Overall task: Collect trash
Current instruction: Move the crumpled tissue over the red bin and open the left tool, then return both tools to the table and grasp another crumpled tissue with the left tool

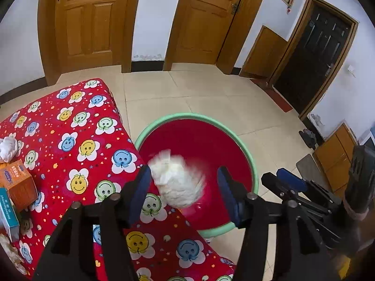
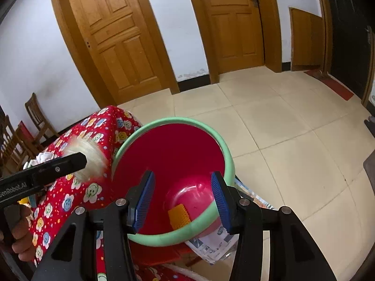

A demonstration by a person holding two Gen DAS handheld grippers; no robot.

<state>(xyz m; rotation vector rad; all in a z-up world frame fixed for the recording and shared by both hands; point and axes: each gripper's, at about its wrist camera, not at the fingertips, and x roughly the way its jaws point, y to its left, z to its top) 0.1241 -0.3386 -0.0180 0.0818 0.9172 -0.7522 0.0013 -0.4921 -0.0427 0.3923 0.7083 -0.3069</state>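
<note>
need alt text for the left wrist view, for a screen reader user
A blurred white paper wad is between the open fingers of the left claw, touching neither, at the near rim of a red bin with a green rim. A floral red tablecloth carrying small boxes lies left; the right claw is at the right edge.

Red bin [image 2: 173, 154], open tongs [image 2: 182, 201] (empty)

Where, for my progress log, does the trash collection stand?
Done: an orange piece already lies in the red bin. In hand: a blurred white wad is between the fingers of the open left gripper, apparently dropping binward; the right gripper is open, empty. Left: a crumpled tissue on the flowered table.
</note>
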